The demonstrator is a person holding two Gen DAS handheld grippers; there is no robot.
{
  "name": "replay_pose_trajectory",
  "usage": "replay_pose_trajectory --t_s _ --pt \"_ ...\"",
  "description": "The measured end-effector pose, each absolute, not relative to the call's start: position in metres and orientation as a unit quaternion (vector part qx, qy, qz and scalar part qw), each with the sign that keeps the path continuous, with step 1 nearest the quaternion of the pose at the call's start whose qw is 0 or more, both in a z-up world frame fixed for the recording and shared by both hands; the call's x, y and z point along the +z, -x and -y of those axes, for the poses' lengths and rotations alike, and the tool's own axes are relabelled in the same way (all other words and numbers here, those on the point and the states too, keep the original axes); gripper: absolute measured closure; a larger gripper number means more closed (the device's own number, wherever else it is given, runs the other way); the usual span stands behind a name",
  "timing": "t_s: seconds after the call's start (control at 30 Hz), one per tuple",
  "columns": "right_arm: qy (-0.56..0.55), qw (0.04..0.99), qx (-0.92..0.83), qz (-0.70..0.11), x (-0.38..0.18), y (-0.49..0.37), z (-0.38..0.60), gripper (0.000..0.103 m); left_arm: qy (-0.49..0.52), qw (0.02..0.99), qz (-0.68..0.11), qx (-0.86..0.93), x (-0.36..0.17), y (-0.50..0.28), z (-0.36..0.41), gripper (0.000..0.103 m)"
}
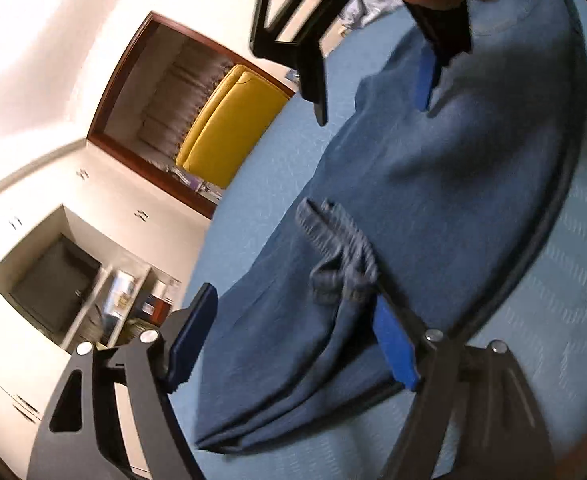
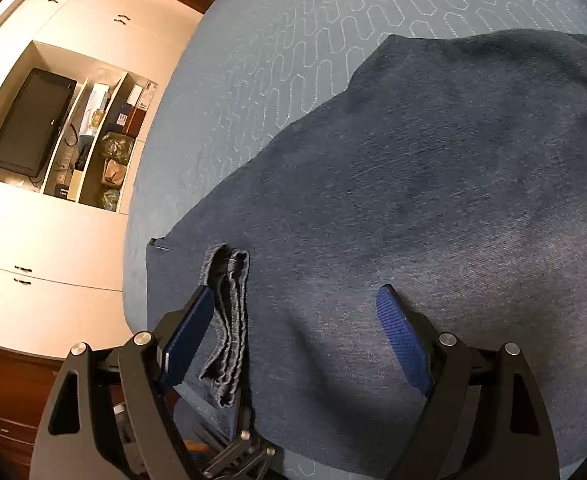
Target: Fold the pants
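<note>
Dark blue pants (image 1: 433, 184) lie folded on a light blue bed (image 1: 565, 288). In the left wrist view my left gripper (image 1: 293, 304) is open, its blue pads either side of the pants' edge and a bunched grey cuff (image 1: 341, 256). My right gripper (image 1: 377, 92) shows at the top of that view, open, just over the pants. In the right wrist view my right gripper (image 2: 297, 296) is open over the pants (image 2: 433, 200), with a folded grey hem (image 2: 229, 312) beside its left pad (image 2: 189, 336).
The bed (image 2: 293, 40) has a quilted cover. A white cabinet (image 2: 65, 208) with a black screen (image 2: 29, 120) and filled shelves stands to the left. A yellow seat (image 1: 229, 128) shows in a brown-framed opening.
</note>
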State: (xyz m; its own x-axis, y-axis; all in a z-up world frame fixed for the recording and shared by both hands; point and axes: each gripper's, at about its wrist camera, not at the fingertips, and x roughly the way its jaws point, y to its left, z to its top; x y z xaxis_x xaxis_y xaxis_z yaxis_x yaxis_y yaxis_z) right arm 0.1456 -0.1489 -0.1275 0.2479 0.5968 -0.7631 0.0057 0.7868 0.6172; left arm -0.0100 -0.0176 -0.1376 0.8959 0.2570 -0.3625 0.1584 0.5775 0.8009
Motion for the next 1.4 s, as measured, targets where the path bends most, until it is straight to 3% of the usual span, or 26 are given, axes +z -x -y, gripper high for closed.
replay_pose_trajectory --t_s 0.23,0.3,0.33,0.43,0.63,0.93,1.27,1.3,1.4 --pt "-0.248 0.727 0.222 -0.601 -0.142 -0.152 0.114 0.021 -0.459 0.843 -0.277 -0.042 -0.145 -0.002 0.016 0.055" --pt "-0.249 0.723 0.221 -0.605 -0.144 -0.154 0.105 0.021 -0.432 0.847 -0.304 -0.06 -0.145 -0.012 0.012 0.069" --pt "-0.249 0.722 0.222 -0.606 -0.144 -0.156 0.101 0.021 -0.415 0.847 -0.322 -0.078 -0.145 -0.016 0.011 0.081" --pt "-0.248 0.72 0.222 -0.609 -0.144 -0.157 0.096 0.021 -0.411 0.849 -0.321 -0.084 -0.148 -0.011 0.013 0.089" --pt "-0.277 0.695 0.221 -0.625 -0.15 -0.158 0.107 0.021 -0.361 0.886 -0.283 -0.071 -0.119 -0.001 0.002 0.092" --pt "-0.346 0.619 0.255 -0.657 -0.162 -0.165 0.069 0.017 -0.302 0.905 -0.288 -0.079 -0.078 -0.02 -0.025 0.092" --pt "-0.366 0.601 0.274 -0.656 -0.163 -0.182 0.033 0.017 -0.388 0.882 -0.254 -0.08 -0.099 0.005 0.001 0.092" --pt "-0.353 0.606 0.269 -0.661 -0.167 -0.185 0.029 0.018 -0.407 0.875 -0.25 -0.08 -0.104 0.007 0.006 0.092" --pt "-0.304 0.635 0.257 -0.662 -0.168 -0.194 0.021 0.06 -0.456 0.853 -0.242 -0.074 -0.123 0.011 0.02 0.092"
